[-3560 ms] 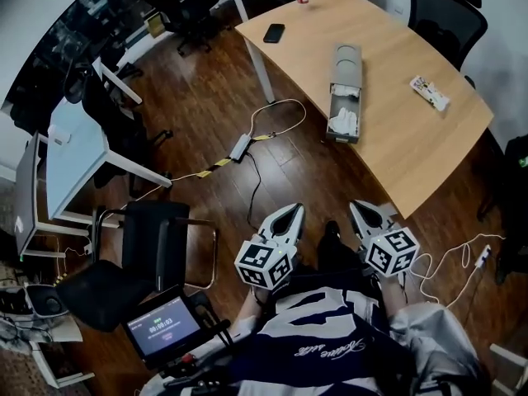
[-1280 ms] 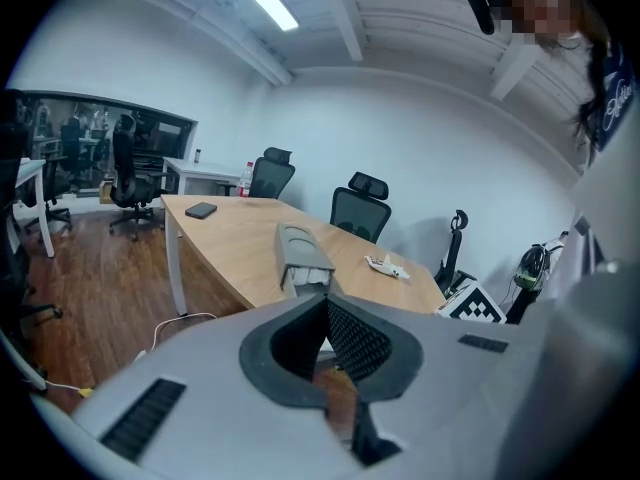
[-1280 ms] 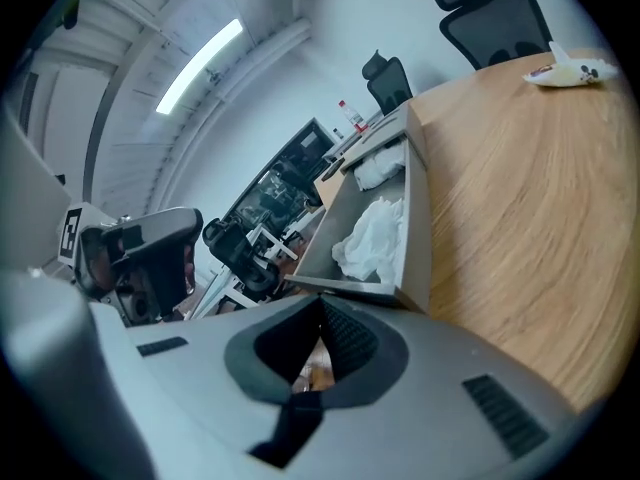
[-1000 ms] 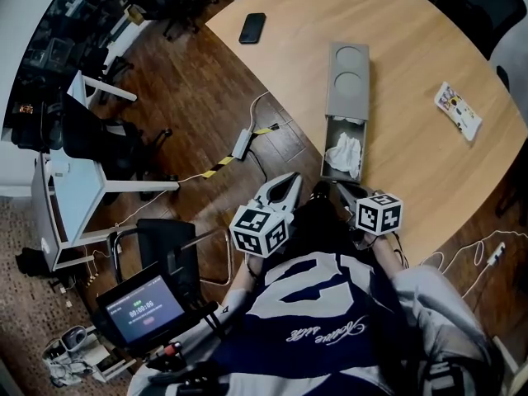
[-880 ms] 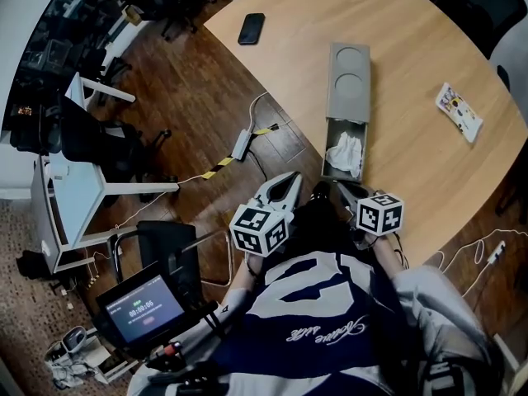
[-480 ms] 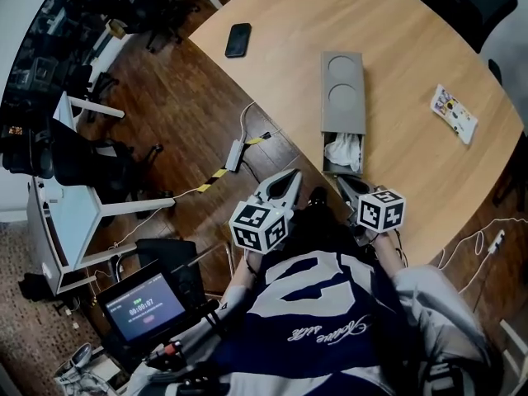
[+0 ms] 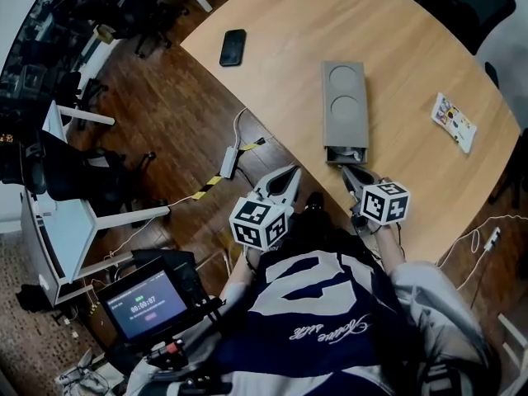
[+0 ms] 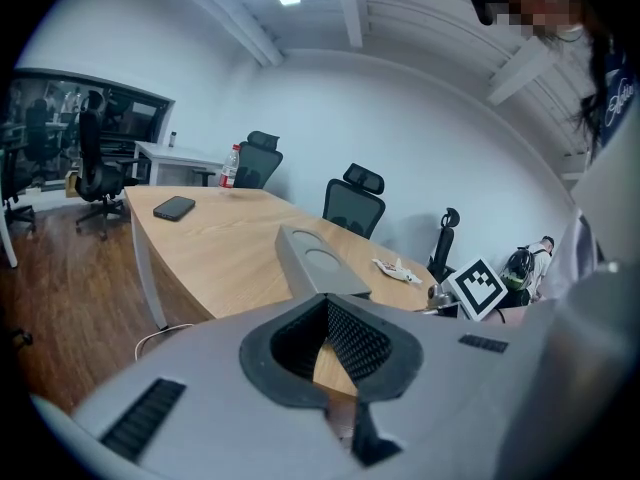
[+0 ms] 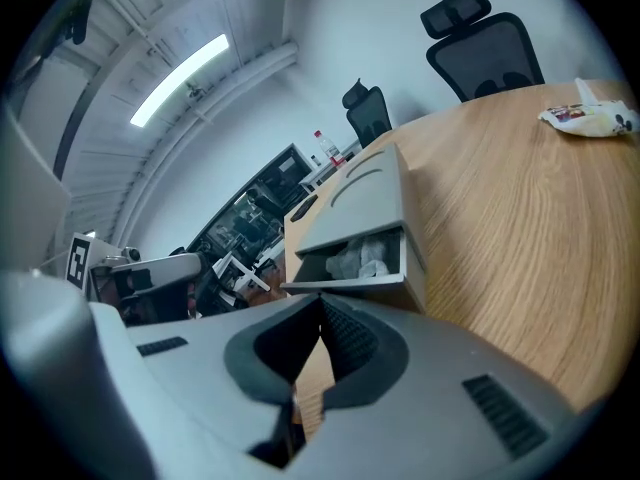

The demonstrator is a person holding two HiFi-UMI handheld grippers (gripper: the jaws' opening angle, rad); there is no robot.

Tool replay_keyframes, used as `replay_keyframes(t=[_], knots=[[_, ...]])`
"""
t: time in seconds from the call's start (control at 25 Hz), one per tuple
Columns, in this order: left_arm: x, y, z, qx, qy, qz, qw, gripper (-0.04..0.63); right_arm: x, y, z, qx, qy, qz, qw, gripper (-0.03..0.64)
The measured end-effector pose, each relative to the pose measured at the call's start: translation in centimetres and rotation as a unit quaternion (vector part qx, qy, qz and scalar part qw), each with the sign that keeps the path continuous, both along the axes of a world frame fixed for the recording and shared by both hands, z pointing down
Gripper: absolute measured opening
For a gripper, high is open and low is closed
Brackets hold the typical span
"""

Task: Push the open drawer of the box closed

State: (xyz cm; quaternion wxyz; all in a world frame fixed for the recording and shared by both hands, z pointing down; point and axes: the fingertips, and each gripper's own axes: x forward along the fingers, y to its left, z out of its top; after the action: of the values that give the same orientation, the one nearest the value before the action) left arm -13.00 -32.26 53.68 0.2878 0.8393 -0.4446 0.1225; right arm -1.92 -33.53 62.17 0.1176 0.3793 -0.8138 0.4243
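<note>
Head view: my right claw (image 7: 352,176) sat just before the drawer (image 7: 347,153) of the box (image 7: 345,106) on the counter (image 7: 412,64). The drawer stood only slightly out. My left claw (image 7: 285,181) hung off the counter's edge, seemingly spare.
Left gripper view: claw pressed together, pinching nothing.
Right gripper view: claw pressed together and empty, aimed at the drawer's front, likely to push bluntly. A white cloth (image 9: 362,258) lay inside.

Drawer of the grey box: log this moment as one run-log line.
drawer: slightly open, cloth inside | right tool: shut, at drawer front | left tool: shut, empty
</note>
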Motion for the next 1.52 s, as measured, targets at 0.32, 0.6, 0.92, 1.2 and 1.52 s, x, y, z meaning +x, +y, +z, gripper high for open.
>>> replay_keyframes(t=[0.32, 0.6, 0.92, 1.2, 1.52], knots=[[-0.4, 0.0, 0.4, -0.002, -0.001, -0.006, 1.0000, 0.003, 0.7, -2.5, 0.0, 0.011, 0.003, 0.019, 1.000, -0.005], [-1.9, -0.5, 0.6, -0.003, -0.003, -0.022, 0.9997, 0.003, 0.2, -4.1, 0.3, 0.013, 0.000, 0.019, 1.000, -0.005], [-1.9, -0.6, 0.3, 0.001, -0.003, -0.018, 0.9998, 0.003, -1.0, -3.8, -0.8, 0.024, -0.008, 0.020, 0.999, -0.005], [0.3, 0.3, -0.6, 0.010, 0.003, 0.003, 0.9999, 0.003, -0.6, -0.9, -2.2, 0.035, 0.001, 0.006, 0.999, -0.005], [4.4, 3.1, -1.8, 0.021, 0.012, 0.015, 0.9996, 0.003, 2.4, 2.6, -5.2, 0.076, 0.014, -0.004, 0.997, -0.005]])
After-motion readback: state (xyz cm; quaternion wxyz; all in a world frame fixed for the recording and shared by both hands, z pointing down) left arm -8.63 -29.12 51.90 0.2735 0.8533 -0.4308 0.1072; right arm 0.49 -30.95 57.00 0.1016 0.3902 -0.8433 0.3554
